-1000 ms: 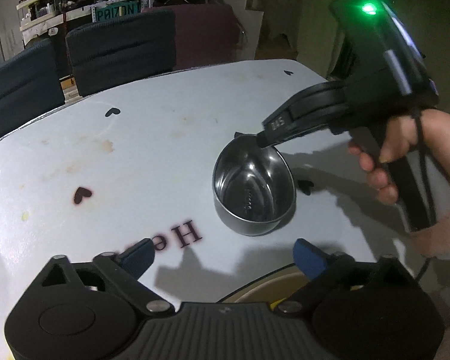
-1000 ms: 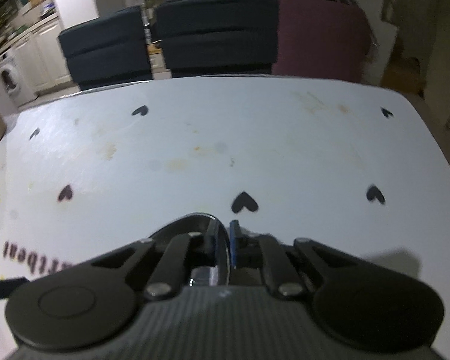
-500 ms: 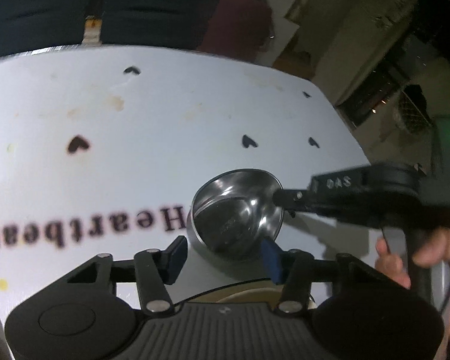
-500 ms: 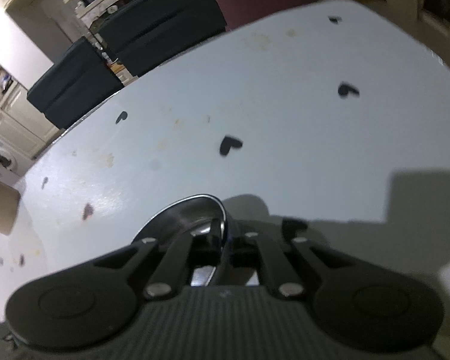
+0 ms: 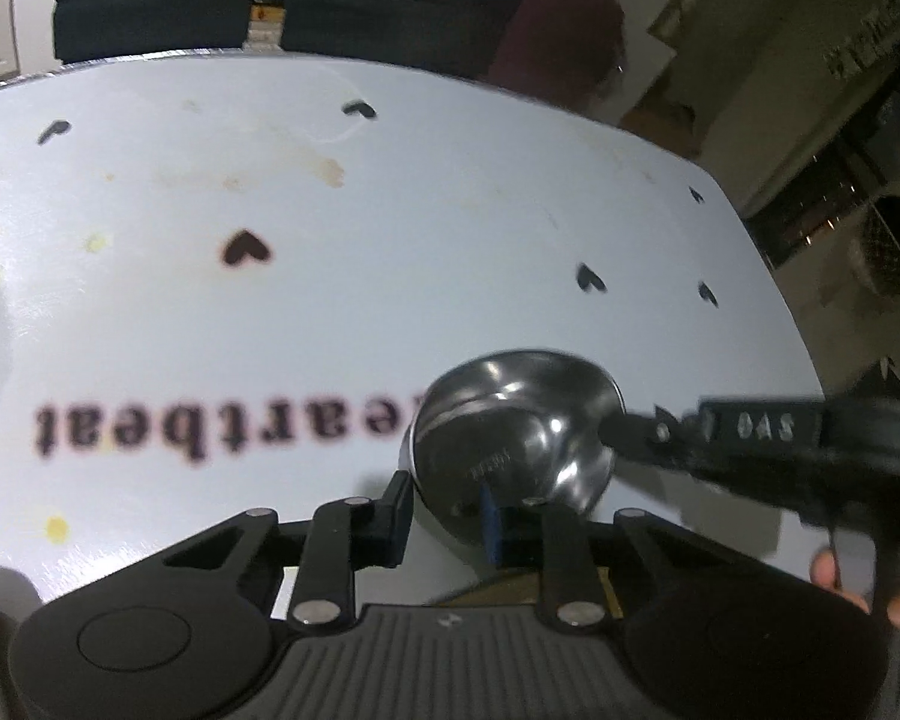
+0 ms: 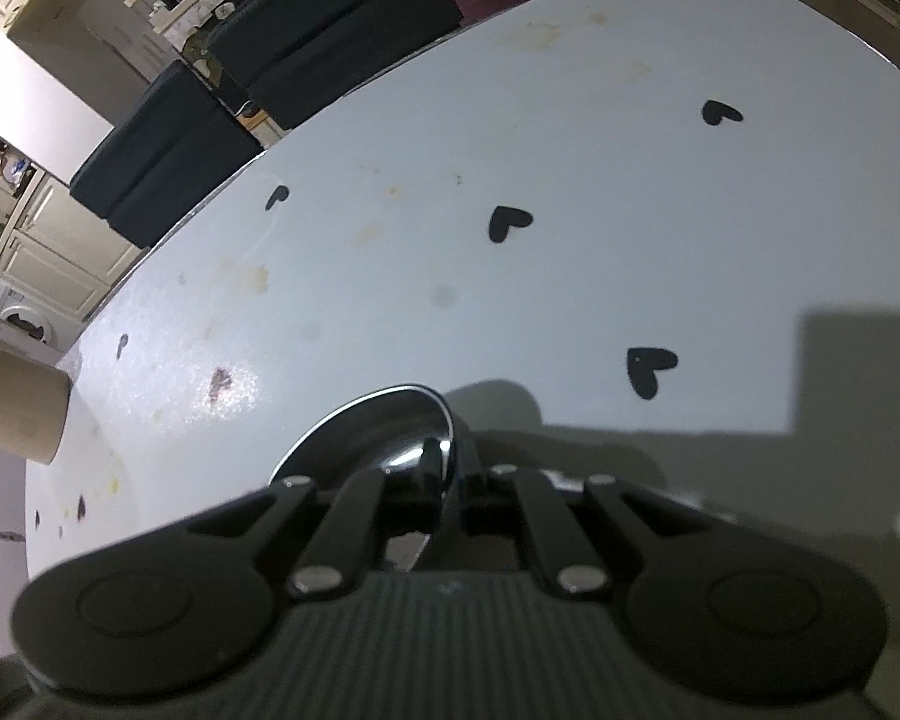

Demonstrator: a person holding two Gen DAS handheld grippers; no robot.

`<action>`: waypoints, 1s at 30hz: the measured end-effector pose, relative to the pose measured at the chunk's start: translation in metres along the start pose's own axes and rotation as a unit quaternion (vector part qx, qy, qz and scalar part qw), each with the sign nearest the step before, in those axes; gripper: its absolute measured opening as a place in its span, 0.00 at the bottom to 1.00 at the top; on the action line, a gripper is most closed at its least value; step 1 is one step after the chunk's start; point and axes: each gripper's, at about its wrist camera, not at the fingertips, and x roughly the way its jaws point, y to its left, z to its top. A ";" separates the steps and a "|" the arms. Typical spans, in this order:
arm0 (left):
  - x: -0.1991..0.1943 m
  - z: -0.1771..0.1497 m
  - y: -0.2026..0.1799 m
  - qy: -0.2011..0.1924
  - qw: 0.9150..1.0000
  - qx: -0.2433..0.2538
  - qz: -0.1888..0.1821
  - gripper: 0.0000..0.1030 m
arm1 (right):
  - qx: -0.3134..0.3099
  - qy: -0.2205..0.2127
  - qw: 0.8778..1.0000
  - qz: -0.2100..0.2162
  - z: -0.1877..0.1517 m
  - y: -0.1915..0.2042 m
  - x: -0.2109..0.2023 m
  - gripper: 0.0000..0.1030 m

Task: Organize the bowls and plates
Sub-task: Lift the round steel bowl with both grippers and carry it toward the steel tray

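White worktop point(image 5: 450, 192) is mostly bare; my right hand-held gripper point(image 6: 450, 468) pinches the steel bowl point(image 5: 513, 420) rim, my left hand-held gripper point(image 5: 447, 519) spread around it, stacking not done.

Bowl point(image 5: 513, 450) sits over the table point(image 5: 390, 192), right gripper point(image 6: 447, 468) clamped on its right rim, left gripper point(image 5: 444, 516) straddling its near rim. Chairs point(image 5: 270, 6) stand behind the table's far edge. A plate point(image 5: 522, 591) lies under the left gripper.
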 end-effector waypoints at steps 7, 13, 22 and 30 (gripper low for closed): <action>-0.002 0.010 0.016 -0.035 0.999 -0.013 0.017 0.24 | -0.029 0.026 0.999 0.018 -0.006 0.015 0.006 0.12; -0.008 0.013 0.020 -0.026 0.999 -0.015 0.015 0.25 | -0.112 0.003 0.994 0.004 -0.007 0.032 -0.001 0.34; -0.001 0.008 0.016 0.018 1.000 -0.006 0.017 0.26 | -0.190 -0.024 0.982 -0.008 -0.004 0.045 0.004 0.39; -0.002 0.011 0.023 0.002 1.000 -0.029 0.008 0.27 | -0.218 -0.004 0.976 -0.013 -0.008 0.048 0.009 0.22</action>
